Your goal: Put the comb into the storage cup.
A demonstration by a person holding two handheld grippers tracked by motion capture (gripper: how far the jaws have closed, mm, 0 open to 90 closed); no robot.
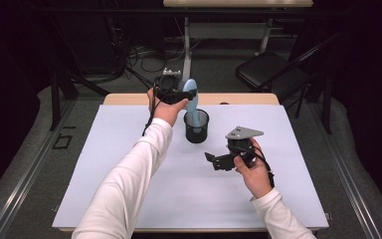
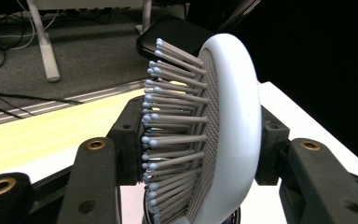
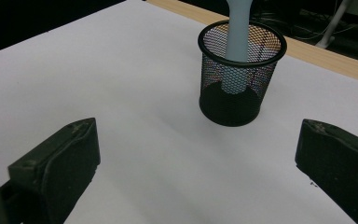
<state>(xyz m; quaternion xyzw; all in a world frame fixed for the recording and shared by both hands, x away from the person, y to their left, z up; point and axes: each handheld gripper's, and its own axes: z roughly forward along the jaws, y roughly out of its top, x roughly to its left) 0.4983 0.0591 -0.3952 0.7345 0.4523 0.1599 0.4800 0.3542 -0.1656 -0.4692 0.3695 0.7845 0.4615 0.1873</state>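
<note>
A light blue hairbrush (image 1: pixel 191 93) stands upright with its handle (image 3: pixel 237 32) down inside a black mesh cup (image 1: pixel 196 127) near the back middle of the white mat (image 1: pixel 129 149). My left gripper (image 1: pixel 177 92) is shut on the brush head, coming at it from the left. In the left gripper view the pads (image 2: pixel 127 135) press on both sides of the head (image 2: pixel 226 116), bristles facing left. My right gripper (image 1: pixel 213 162) hovers low over the mat to the right of the cup and points left. Its jaws stand wide open and empty (image 3: pixel 198 154), facing the cup (image 3: pixel 240 88).
The mat lies on a wooden table whose bare edge (image 1: pixel 238 98) shows at the back. Behind the table are a dark folding chair (image 1: pixel 268 69), another desk (image 1: pixel 236 4) and floor cables (image 1: pixel 139 57). Dark drapes close in both sides.
</note>
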